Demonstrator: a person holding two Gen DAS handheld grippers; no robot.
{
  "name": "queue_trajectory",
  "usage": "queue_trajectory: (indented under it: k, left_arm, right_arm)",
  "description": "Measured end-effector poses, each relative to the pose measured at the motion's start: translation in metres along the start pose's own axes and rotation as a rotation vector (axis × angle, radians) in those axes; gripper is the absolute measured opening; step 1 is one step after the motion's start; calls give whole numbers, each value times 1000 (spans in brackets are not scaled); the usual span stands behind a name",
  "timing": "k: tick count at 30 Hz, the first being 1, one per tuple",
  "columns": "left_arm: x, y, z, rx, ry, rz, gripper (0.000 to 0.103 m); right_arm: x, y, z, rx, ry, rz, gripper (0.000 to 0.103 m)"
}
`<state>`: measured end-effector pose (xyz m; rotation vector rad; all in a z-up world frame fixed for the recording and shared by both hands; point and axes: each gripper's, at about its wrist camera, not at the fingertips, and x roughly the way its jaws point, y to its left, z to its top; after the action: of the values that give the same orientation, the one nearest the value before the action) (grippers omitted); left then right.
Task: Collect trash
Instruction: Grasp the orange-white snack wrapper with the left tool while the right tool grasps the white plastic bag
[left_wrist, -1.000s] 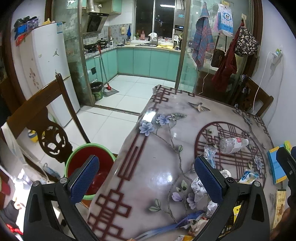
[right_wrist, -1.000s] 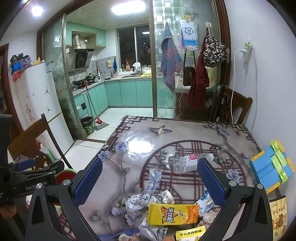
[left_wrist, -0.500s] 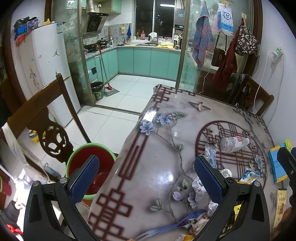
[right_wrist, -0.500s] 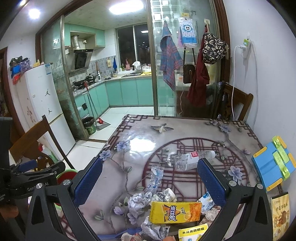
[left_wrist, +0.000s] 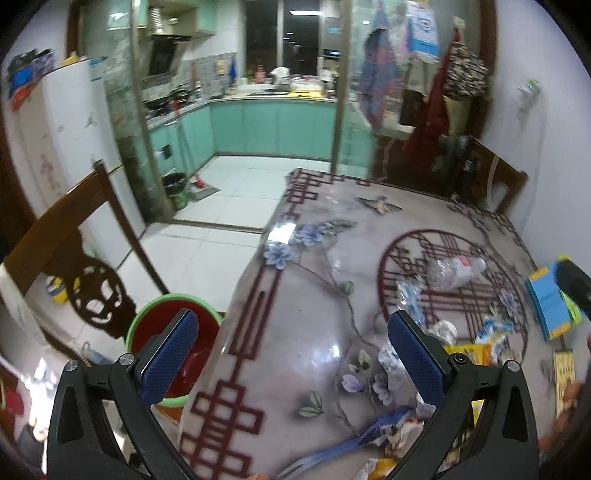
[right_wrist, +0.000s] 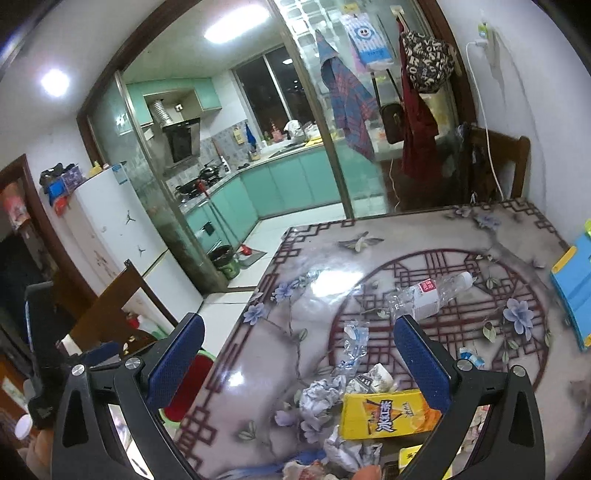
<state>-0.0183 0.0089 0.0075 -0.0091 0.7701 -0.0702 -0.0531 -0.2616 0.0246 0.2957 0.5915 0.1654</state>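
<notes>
Trash lies on the patterned table (right_wrist: 332, 277): a clear plastic bottle (right_wrist: 430, 297), a yellow snack box (right_wrist: 388, 413), crumpled paper (right_wrist: 319, 397) and a clear wrapper (right_wrist: 352, 343). The bottle also shows in the left wrist view (left_wrist: 452, 269). A red bin with a green rim (left_wrist: 166, 332) stands on the floor at the table's left edge. My left gripper (left_wrist: 291, 354) is open and empty above the table edge, between the bin and the trash pile. My right gripper (right_wrist: 299, 358) is open and empty above the pile.
A dark wooden chair (left_wrist: 70, 254) stands left of the bin. A blue and yellow box (right_wrist: 576, 284) lies at the table's right edge. Another chair (left_wrist: 495, 181) stands at the far side. The white fridge (left_wrist: 62, 147) and the kitchen lie beyond.
Both grippers have tilted and shifted; the right wrist view has rolled left and moved nearer the trash pile. Both stay open and empty.
</notes>
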Motion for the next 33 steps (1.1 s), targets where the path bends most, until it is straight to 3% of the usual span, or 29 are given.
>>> queue_trajectory:
  k: [4, 8, 12, 14, 16, 20, 21, 23, 28, 33]
  left_arm:
    - [3, -9, -25, 83, 66, -145, 103]
    - [16, -26, -82, 216, 221, -248, 103]
    - [37, -45, -129, 217, 363, -365, 98]
    - [45, -57, -147, 238, 399, -390, 93]
    - [54, -68, -157, 255, 430, -390, 77]
    - [78, -69, -172, 173, 542, -444, 21]
    - [79, -64, -172, 140, 557, -458, 21]
    - [67, -54, -166, 114, 533, -453, 20]
    - [41, -23, -148, 93, 425, -325, 20]
    - [38, 9, -128, 23, 362, -254, 20]
  right_arm:
    - [2, -18, -6, -29, 54, -39, 103]
    - [2, -31, -12, -30, 95, -66, 103]
    - [9, -41, -22, -22, 150, -75, 103]
    - [14, -45, -27, -22, 180, -58, 103]
    - [18, -47, -33, -37, 203, -52, 103]
    - [29, -43, -50, -85, 297, -7, 102]
    - [29, -39, -56, -101, 314, 12, 102]
    - [30, -33, -69, -132, 346, 38, 99]
    - [45, -20, -115, -148, 497, 121, 57]
    - [72, -5, -158, -192, 618, 149, 55]
